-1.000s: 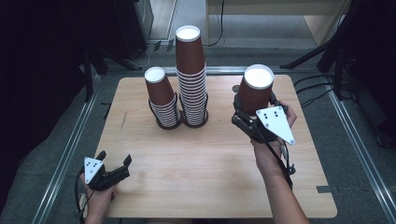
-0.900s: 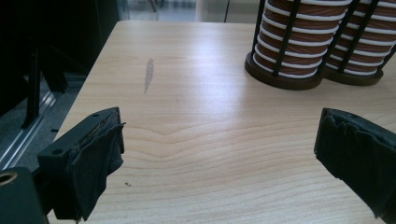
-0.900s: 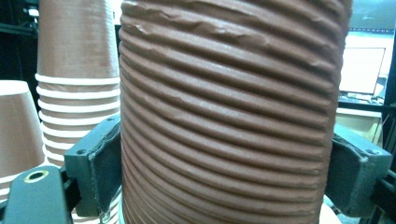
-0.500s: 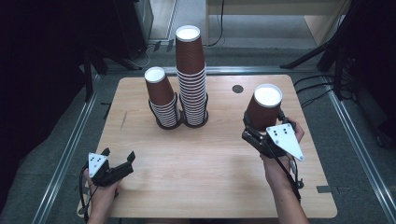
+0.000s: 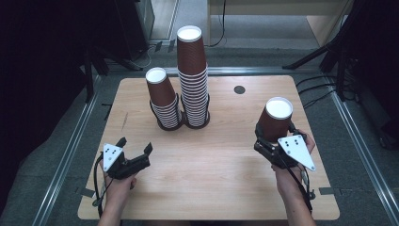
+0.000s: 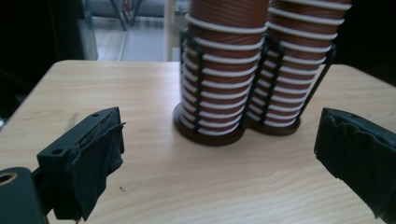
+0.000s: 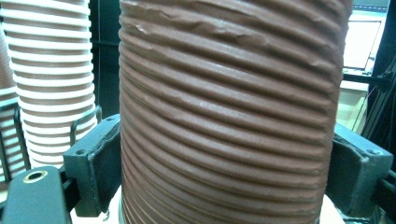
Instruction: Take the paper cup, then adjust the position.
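Observation:
A brown ribbed paper cup [image 5: 275, 121] [image 7: 224, 112] stands upside down over the right side of the wooden table [image 5: 211, 193], and my right gripper [image 5: 269, 141] [image 7: 224, 177] is shut on it, one jaw on each side. Whether its rim touches the table I cannot tell. Two stacks of the same upturned cups stand in black wire holders at the back middle: a short stack [image 5: 162, 100] [image 6: 223, 79] and a taller stack [image 5: 193, 77] [image 6: 299, 70]. My left gripper [image 5: 136, 151] [image 6: 215, 158] is open at the front left, nothing between its jaws, pointing toward the stacks.
A small dark round mark [image 5: 239, 89] lies on the table behind the held cup. Metal rails run along both sides of the table, and dark stands and cables sit on the floor beyond its far edge.
My right gripper has carried the cup toward the front right of the table and lower. My left gripper has shifted slightly right and stays open.

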Demonstrator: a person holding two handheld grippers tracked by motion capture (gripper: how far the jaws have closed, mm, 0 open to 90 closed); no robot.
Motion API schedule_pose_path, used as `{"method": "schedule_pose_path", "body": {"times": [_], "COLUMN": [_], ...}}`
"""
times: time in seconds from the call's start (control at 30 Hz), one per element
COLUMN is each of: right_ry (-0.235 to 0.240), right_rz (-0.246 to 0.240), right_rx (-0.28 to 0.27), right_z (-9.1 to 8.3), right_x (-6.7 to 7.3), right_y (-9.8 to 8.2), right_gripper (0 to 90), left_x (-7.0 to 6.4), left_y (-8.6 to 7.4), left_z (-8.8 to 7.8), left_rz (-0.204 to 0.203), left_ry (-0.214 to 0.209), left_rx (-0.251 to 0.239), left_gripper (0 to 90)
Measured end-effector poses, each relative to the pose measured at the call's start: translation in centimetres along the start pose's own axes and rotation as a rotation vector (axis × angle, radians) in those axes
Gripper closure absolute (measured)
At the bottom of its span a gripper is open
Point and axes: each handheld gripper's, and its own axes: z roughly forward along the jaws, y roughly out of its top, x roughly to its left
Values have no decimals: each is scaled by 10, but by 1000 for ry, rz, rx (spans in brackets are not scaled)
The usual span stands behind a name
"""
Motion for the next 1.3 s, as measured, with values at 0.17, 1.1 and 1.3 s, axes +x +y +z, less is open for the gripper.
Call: {"method": "schedule_pose_path", "body": {"times": [0.17, 1.1, 1.3], "right_ry": [11, 139, 152], "right_rz": [-49, -238, -284], "right_rx": [32, 76, 72], "right_z": [-3, -1, -1], "right_x": [1, 68, 76], "right_y": [-14, -42, -45], "right_gripper": [128, 128, 127], "left_x": [-18, -82, -89], "left_y": [9, 12, 12], "left_z": [4, 1, 0], "left_rz": [26, 86, 90], "left_ry": [-57, -293, -328], "left_rx": [-21, 27, 30], "left_gripper": [19, 19, 20]}}
